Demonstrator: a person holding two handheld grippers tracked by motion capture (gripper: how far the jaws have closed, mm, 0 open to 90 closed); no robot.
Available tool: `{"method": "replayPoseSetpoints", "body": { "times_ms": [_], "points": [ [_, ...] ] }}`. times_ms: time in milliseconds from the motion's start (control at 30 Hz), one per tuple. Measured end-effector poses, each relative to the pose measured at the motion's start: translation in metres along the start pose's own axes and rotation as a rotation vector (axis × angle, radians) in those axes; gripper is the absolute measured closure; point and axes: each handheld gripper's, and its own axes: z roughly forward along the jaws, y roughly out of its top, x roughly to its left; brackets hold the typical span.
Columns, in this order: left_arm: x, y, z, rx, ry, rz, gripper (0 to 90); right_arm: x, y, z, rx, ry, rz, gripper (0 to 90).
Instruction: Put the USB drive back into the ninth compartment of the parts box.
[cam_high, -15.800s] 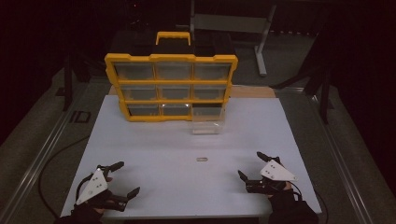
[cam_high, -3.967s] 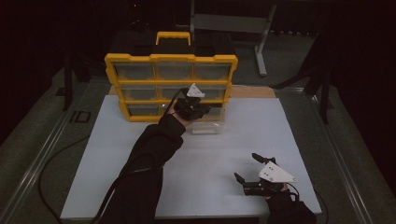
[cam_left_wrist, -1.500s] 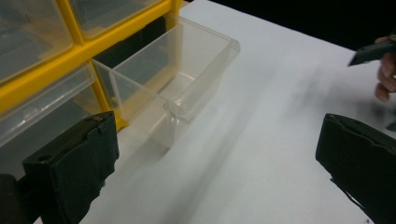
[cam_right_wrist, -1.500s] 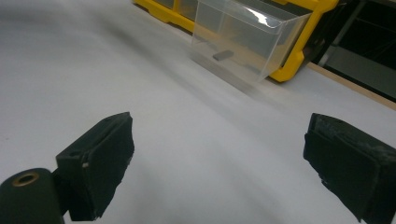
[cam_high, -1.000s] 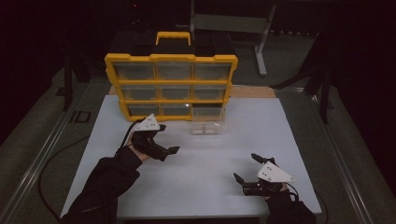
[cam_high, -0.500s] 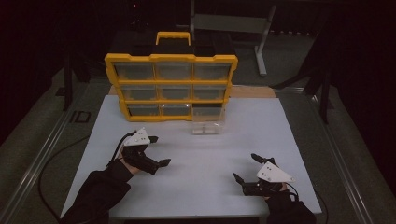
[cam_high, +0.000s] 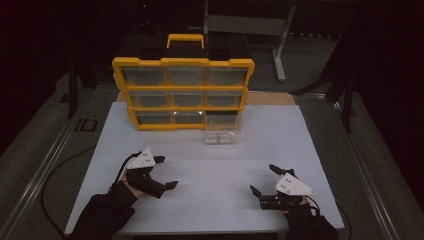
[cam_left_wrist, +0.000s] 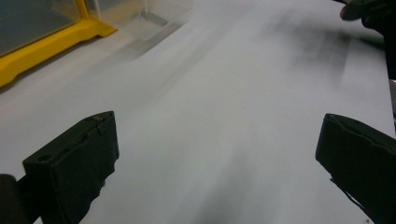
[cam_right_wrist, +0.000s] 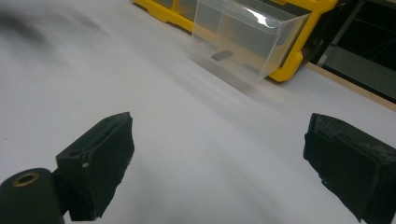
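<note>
1. The left gripper (cam_high: 160, 172) hovers low over the left front of the table (cam_high: 310, 150), its jaws spread wide with nothing between them; the left gripper view shows bare white table between the two black jaws.
2. The right gripper (cam_high: 262, 180) rests at the right front of the table, its jaws likewise spread and empty.
3. The drawer (cam_high: 222, 131), a clear plastic bin, stands on the table touching or just in front of the organizer (cam_high: 182, 92), at its lower right slot, which looks dark and open. It is well apart from both grippers.
4. In the right gripper view a small dark piece (cam_right_wrist: 221, 55) lies on the floor of the drawer (cam_right_wrist: 243, 39). I cannot tell what the piece is.
5. Handling, as I judge it: the drawer looks light, thin-walled and stiff, with a glossy surface that may slip under hard jaw pads. A strong squeeze could bow or crack a wall.
6. The best hold is likely the front wall near its top rim, one jaw inside and one outside, near the middle so the drawer does not swing.
7. The loose piece inside will slide if the drawer tilts, so keep it level.
8. If the drawer is to go back into its slot, it must be squared to the opening first; the organizer seems heavy enough to stay put under a gentle push.
</note>
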Motion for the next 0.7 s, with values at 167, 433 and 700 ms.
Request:
{"method": "replayPoseSetpoints", "body": {
  "times_ms": [167, 433, 700],
  "points": [
    [-0.002, -0.013, -0.006, -0.002, 0.004, -0.007, 0.1, 0.0, 0.0, 0.0, 0.002, -0.001, -0.002, 8.2],
    [-0.006, -0.025, -0.016, -0.005, 0.002, -0.014, 0.1, 0.0, 0.0, 0.0, 0.001, -0.001, -0.003, 8.2],
    [-0.009, -0.035, -0.025, -0.011, 0.015, -0.012, 0.1, 0.0, 0.0, 0.0, 0.001, -0.001, -0.003, 8.2]
  ]
}}
